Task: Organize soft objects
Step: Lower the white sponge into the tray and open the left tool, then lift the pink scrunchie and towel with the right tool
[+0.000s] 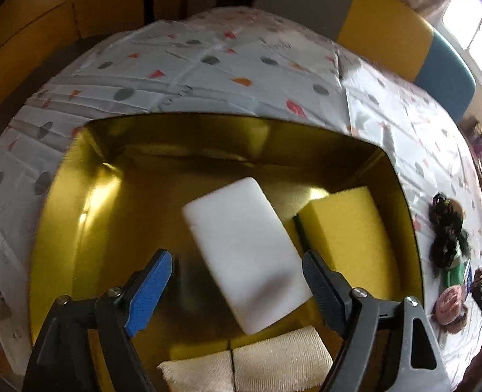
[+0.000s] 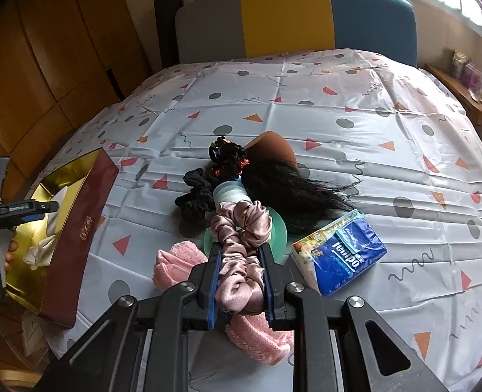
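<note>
In the left wrist view a gold-lined box is seen from above on the patterned tablecloth. A white sponge lies inside it, its long axis running from upper left to lower right, slightly blurred. The left gripper is pointed steeply down over the box with its fingers spread wide, the sponge seen between them but not pressed by either pad. A yellow sponge is set just right of the white one, and cream cloths lie at the near wall.

In the right wrist view the right gripper is closed on a pink satin scrunchie, angled down over a pink knitted piece; a black scrunchie, black hair and a blue tissue pack lie beyond
</note>
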Available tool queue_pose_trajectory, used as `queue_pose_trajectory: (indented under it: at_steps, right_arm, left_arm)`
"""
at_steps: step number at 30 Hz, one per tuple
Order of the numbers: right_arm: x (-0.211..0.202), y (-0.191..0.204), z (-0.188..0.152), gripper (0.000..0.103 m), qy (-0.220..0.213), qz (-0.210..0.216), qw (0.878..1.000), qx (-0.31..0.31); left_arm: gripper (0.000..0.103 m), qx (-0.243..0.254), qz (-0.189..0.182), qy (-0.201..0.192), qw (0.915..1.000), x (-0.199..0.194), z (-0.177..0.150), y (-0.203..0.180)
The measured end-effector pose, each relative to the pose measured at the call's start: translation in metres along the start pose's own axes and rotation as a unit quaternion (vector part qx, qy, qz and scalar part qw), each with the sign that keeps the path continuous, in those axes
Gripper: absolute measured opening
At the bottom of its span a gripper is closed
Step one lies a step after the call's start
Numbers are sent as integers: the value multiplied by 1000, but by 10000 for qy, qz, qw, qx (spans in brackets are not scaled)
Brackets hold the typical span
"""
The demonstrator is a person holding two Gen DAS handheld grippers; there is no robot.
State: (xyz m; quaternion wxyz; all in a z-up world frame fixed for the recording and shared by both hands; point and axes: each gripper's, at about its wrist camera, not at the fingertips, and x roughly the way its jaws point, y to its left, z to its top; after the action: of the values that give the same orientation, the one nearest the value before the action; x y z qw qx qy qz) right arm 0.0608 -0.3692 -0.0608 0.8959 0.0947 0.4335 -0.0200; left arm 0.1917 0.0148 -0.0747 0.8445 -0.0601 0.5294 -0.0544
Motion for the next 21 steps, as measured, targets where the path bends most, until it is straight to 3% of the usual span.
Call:
queue_pose_trajectory:
  at_steps: [6, 12, 21]
  right_arm:
    - [-2, -1, 0, 21, -53, -83, 9999, 16]
    - [-4, 0, 1, 21, -107, -98, 9999, -2]
    - [-1, 4, -2, 21, -20, -139, 9999, -87]
  left_arm:
    - [84, -178, 134, -369, 9991, -40, -20, 7]
    - [84, 126, 366, -810, 9960, -81, -60, -3]
    - [84, 348, 454, -1070, 9926, -107, -98, -16]
